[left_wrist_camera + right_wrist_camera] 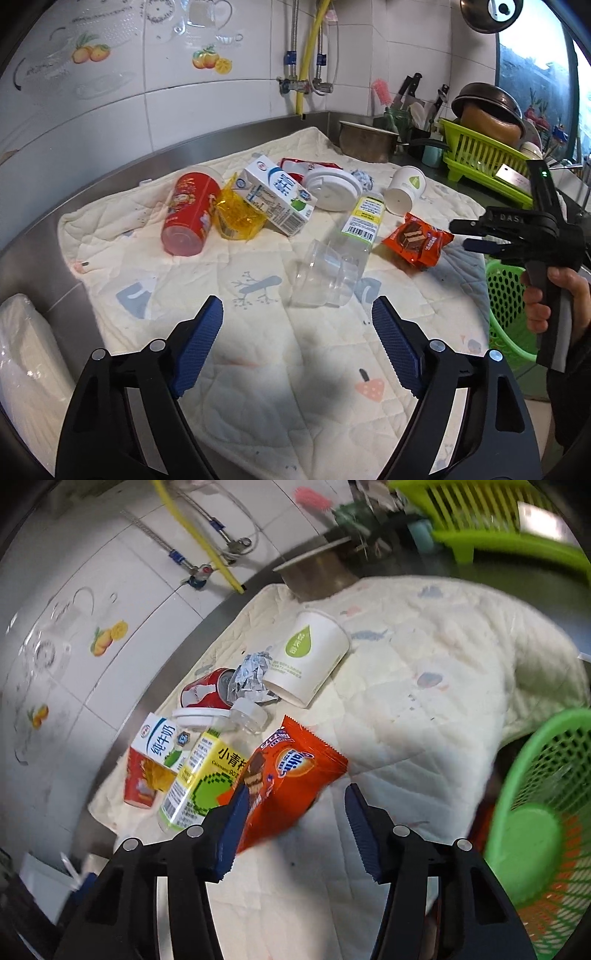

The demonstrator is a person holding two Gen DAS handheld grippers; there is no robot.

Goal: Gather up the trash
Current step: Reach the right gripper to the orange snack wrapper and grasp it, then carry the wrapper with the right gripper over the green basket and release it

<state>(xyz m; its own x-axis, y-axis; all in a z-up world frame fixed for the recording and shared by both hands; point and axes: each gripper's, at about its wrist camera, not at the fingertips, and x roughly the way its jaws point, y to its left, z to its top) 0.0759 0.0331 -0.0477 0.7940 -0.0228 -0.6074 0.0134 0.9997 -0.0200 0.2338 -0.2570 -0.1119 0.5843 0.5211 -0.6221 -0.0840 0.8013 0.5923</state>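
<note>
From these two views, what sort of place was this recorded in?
Most likely a home kitchen counter: a green dish rack with a pot in it, knives standing in the corner, and water pipes running down a tiled wall.

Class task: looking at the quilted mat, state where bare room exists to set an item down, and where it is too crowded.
Free: the near part of the cream quilted mat, before the open left gripper, and the stretch between white paper cup and green mesh basket. Crowded: the far strip, from red plastic cup to orange snack wrapper.
</note>
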